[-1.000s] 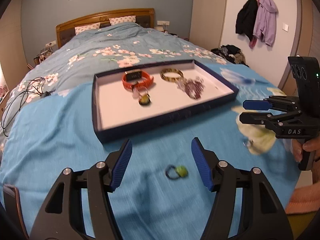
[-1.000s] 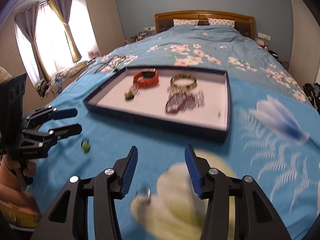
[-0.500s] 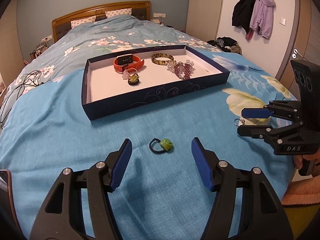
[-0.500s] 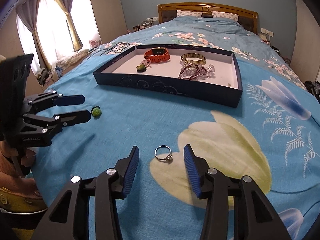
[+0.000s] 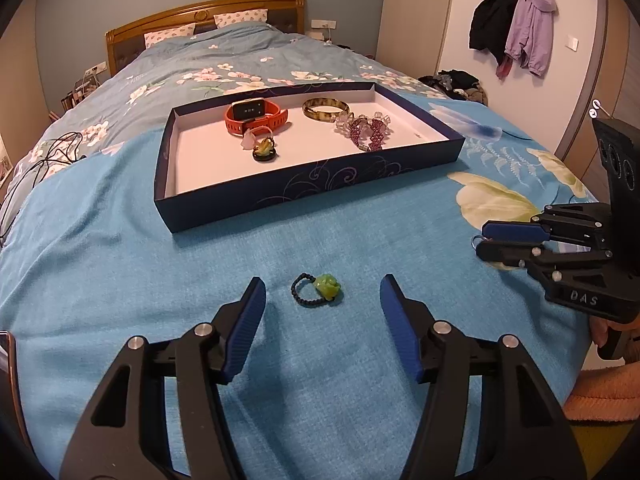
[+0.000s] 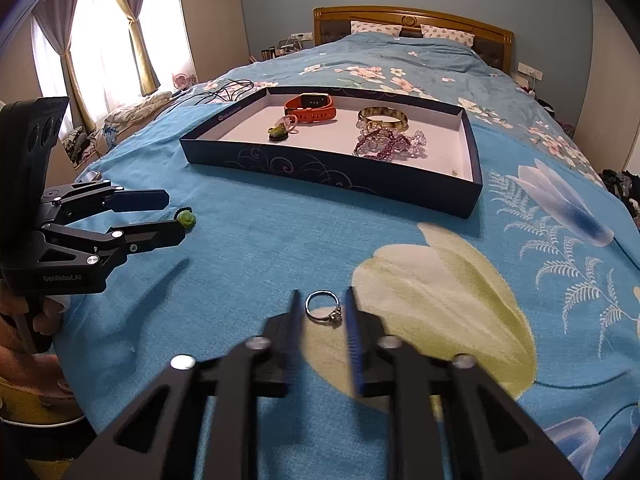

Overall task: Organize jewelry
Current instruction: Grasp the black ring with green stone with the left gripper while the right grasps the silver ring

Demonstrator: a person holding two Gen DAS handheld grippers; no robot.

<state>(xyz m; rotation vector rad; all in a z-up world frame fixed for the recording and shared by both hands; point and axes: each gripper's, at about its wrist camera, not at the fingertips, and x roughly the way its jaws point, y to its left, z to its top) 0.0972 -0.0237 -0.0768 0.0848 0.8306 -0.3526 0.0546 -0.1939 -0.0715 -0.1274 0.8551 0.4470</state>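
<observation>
A black beaded ring with a green stone (image 5: 325, 286) lies on the blue bedspread, just ahead of the tips of my left gripper (image 5: 322, 280). Its jaws stand wide and are closing a little, with neither pad on the ring. A silver ring with a small stone (image 6: 335, 315) lies on a pale flower print between the fingers of my right gripper (image 6: 323, 293). Those jaws are closing, with a thin gap left on each side. The dark blue tray (image 5: 312, 196) holds an orange watch (image 5: 256, 114), an amber bangle (image 5: 325, 109) and purple beads (image 5: 370, 130).
The tray (image 6: 328, 168) sits mid-bed beyond both grippers. Black cables (image 5: 40, 160) trail on the left of the bed. Coats (image 5: 516, 28) hang on the far right wall, with clothes piled on the floor below. A person's hand (image 6: 44, 316) grips the left handle at the bed's near edge.
My right gripper's jaws have narrowed around the silver ring, which now lies between the fingers. Both grippers came closer to their rings, then held still.
</observation>
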